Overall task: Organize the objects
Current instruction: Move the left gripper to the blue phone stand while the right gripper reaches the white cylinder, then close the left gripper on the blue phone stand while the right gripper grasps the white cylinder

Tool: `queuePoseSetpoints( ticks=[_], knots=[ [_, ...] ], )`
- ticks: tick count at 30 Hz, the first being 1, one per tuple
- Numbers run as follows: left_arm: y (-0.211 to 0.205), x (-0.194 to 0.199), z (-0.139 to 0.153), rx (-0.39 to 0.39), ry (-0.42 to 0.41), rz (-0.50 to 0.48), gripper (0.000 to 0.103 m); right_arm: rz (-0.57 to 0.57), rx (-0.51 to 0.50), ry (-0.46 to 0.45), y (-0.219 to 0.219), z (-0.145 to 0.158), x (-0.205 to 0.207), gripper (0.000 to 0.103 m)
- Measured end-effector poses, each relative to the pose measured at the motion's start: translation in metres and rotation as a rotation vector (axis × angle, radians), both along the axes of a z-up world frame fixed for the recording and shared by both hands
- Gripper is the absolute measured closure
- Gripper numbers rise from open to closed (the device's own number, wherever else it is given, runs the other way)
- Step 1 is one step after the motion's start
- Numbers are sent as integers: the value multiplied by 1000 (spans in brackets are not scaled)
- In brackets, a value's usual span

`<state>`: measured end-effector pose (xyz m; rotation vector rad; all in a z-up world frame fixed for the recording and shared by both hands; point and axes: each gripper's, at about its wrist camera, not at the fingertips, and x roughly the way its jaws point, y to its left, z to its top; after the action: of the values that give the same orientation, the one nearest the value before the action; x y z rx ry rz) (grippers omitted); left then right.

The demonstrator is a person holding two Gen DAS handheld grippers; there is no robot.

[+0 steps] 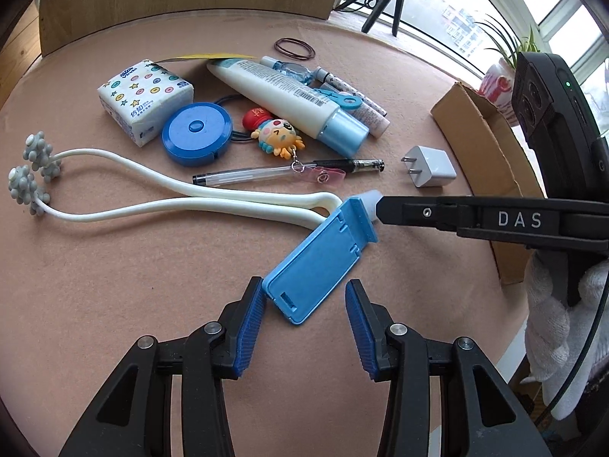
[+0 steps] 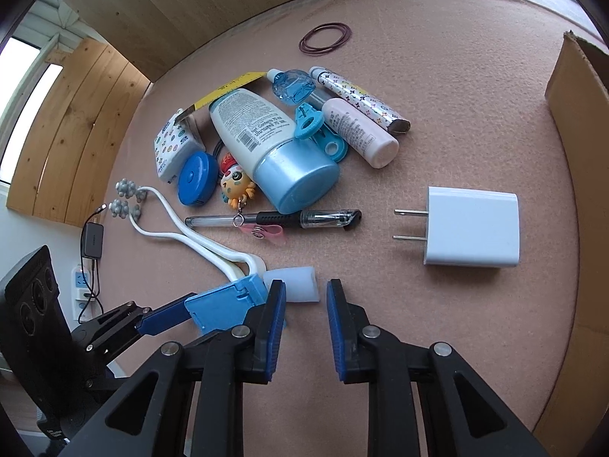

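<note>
In the left wrist view the left tongs [image 1: 304,320] stand open just above the pink table [image 1: 114,285], their blue pads on either side of the near end of a blue phone stand [image 1: 316,262]; the left pad looks to touch its corner, the right pad stands clear. The stand lies tilted beside the white handle of a roller massager [image 1: 171,198]. The right tongs [image 1: 375,205] reach in from the right, their tip at a small white cap [image 1: 371,200] at the stand's far end; from this side I cannot tell how their jaws stand. Farther off lie a tissue pack [image 1: 146,95], a blue tape measure [image 1: 196,133], a lotion tube [image 1: 289,99], a pen [image 1: 285,173] and a white charger plug [image 1: 432,167], with a cardboard box [image 1: 491,160] at the right. In the right wrist view the right tongs [image 2: 304,320] are slightly open, nothing gripped; the white cap [image 2: 295,282] lies just ahead of them, touching the left pad [image 2: 276,316]. The phone stand [image 2: 224,304] lies at the left, with the left tongs [image 2: 167,318] at its end. The charger plug [image 2: 472,224] sits well to the right.
</note>
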<state>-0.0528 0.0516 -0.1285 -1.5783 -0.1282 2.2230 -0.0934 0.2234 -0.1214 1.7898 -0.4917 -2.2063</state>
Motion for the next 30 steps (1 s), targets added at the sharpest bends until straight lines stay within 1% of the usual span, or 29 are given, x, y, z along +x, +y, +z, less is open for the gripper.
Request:
queuePoseSetpoints(
  ticks=[2, 4, 6, 7, 9, 10, 12, 13, 15, 16, 17, 18, 19, 20, 22, 24, 27, 30],
  knots=[
    [1, 2, 4, -22, 30, -3, 55, -11, 14, 11, 4, 3, 0, 83],
    [1, 2, 8, -52, 58, -5, 49, -24, 5, 34, 9, 7, 0, 83],
    [3, 0, 11, -78, 90, -18, 42, -41, -7, 48, 12, 10, -1, 82],
    [5, -1, 13, -91, 108, -30, 40, -41, -22, 49, 13, 10, -2, 81],
    [12, -1, 14, -111, 127, -73, 30, -34, -41, 52, 11, 12, -3, 78],
    [15, -1, 14, -123, 131, -98, 30, -30, -39, 55, 10, 13, -4, 72],
    [24, -3, 12, -144, 139, -127, 30, -38, -32, 59, 9, 14, -5, 64],
    [26, -4, 11, -147, 135, -133, 30, -42, -34, 58, 8, 13, -6, 64],
    [29, -7, 8, -128, 116, -129, 30, -46, -39, 52, 8, 12, -8, 64],
    [27, -7, 7, -116, 105, -126, 31, -47, -40, 50, 7, 11, -9, 64],
    [27, -8, 5, -108, 94, -124, 35, -46, -39, 47, 6, 10, -10, 64],
    [28, -9, 2, -100, 81, -126, 42, -43, -39, 45, 5, 10, -11, 64],
    [27, -9, 1, -89, 67, -128, 45, -41, -40, 42, 4, 9, -12, 64],
    [25, -8, -1, -73, 51, -127, 51, -39, -41, 38, 2, 8, -13, 64],
    [22, -6, -1, -44, 38, -116, 58, -34, -43, 32, 0, 6, -15, 64],
    [17, -5, -2, -26, 22, -106, 68, -29, -43, 24, -3, 3, -17, 64],
    [11, -1, -2, -7, 2, -91, 73, -27, -44, 6, -5, -2, -19, 64],
    [4, 3, -3, 9, -16, -77, 77, -17, -36, 10, -9, -1, -19, 64]
  ],
)
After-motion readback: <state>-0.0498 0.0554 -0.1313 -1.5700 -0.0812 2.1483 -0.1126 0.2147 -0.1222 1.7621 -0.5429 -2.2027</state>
